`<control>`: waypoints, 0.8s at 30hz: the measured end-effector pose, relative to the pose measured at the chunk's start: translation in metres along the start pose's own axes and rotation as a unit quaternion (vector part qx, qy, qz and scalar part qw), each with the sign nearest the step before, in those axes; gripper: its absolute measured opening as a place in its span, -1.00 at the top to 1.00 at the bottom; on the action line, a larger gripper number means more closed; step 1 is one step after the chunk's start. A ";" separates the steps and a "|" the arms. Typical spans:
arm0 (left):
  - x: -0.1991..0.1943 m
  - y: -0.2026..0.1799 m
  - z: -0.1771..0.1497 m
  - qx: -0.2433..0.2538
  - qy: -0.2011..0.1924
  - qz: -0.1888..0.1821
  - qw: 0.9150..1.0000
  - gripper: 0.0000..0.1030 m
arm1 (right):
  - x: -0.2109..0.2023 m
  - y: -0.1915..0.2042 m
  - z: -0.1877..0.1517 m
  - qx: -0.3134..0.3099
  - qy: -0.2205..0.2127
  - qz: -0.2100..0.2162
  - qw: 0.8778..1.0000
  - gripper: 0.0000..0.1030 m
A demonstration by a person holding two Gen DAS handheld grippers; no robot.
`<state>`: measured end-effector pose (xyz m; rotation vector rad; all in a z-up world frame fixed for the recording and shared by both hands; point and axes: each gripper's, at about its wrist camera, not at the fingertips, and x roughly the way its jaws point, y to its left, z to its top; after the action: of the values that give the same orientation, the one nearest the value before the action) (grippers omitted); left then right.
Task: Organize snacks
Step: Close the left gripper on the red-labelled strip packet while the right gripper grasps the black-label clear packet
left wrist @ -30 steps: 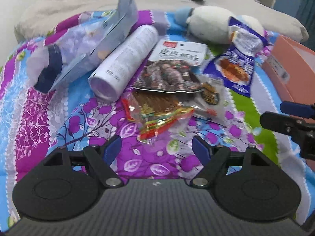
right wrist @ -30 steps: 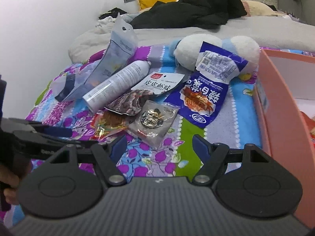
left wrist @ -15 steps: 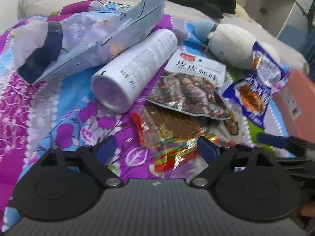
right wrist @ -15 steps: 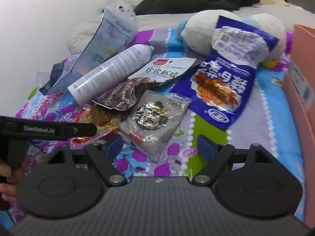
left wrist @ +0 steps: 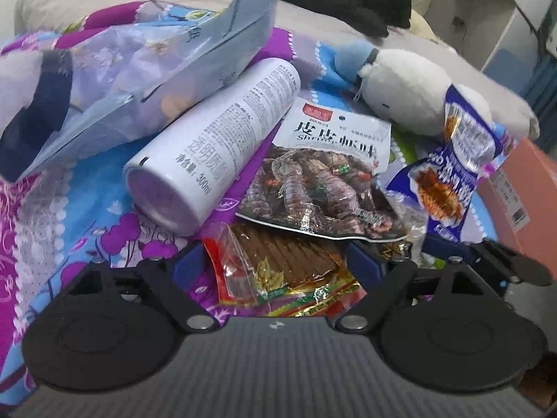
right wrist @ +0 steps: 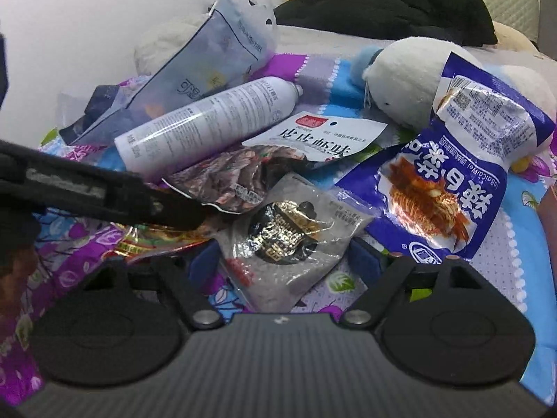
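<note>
**Both claws open over the snack pile on the bed**

The left claw (left wrist: 275, 264) is held wide, its blue pads on either side of a red-and-gold snack packet (left wrist: 278, 271) lying on the flowered bedspread (left wrist: 87, 216); the pads are not seen pressing on it. After a slight closing just now, the jaws remain clearly apart. Just beyond this packet lies a shrimp snack bag (left wrist: 323, 174), with a white spray can (left wrist: 216, 142) on its side to the left and a pale translucent pouch (left wrist: 139, 69) farther left.

The right claw (right wrist: 285, 261) is likewise spread, after a small narrowing of its jaws, and a grey packet with a black-and-gold emblem (right wrist: 289, 240) lies between its pads; contact cannot be made out. A blue-and-white snack bag (right wrist: 459, 181) leans against a white plush toy (right wrist: 407, 80) to the right. The left claw's arm crosses the near left of this view, its tip over the shrimp bag's edge. A pink box (left wrist: 522, 202) is seen at the far right of the left view.
</note>
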<state>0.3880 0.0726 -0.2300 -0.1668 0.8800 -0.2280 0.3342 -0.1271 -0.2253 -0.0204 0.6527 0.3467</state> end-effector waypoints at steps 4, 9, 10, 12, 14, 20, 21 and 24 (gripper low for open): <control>0.005 -0.011 -0.001 0.038 0.006 0.022 0.999 -0.73 | -0.006 0.000 -0.003 -0.007 0.005 -0.011 1.000 -0.55; 0.012 -0.017 0.003 0.043 0.009 0.040 0.998 -0.73 | -0.019 -0.007 -0.011 -0.011 0.017 -0.023 1.000 -0.55; 0.014 -0.019 0.004 0.046 0.009 0.045 0.998 -0.73 | -0.024 -0.009 -0.013 -0.010 0.019 -0.026 0.999 -0.55; 0.019 -0.024 0.004 0.051 0.008 0.059 0.997 -0.76 | -0.031 -0.013 -0.016 -0.006 0.021 -0.028 0.999 -0.55; 0.023 -0.031 0.002 0.061 0.009 0.077 0.995 -0.76 | -0.038 -0.016 -0.020 -0.004 0.023 -0.031 0.999 -0.55; 0.022 -0.043 -0.001 0.089 0.013 0.093 0.992 -0.43 | -0.055 -0.020 -0.027 -0.005 0.023 -0.048 0.999 -0.54; 0.020 -0.044 -0.002 0.092 0.012 0.096 0.991 -0.30 | -0.058 -0.020 -0.028 -0.005 0.024 -0.049 0.998 -0.54; 0.012 -0.044 -0.004 0.093 0.014 0.091 0.991 -0.14 | -0.066 -0.021 -0.033 -0.001 0.025 -0.054 0.998 -0.54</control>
<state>0.3865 0.0268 -0.2313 0.0910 0.8911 -0.1407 0.2720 -0.1715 -0.2140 -0.0665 0.6985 0.2443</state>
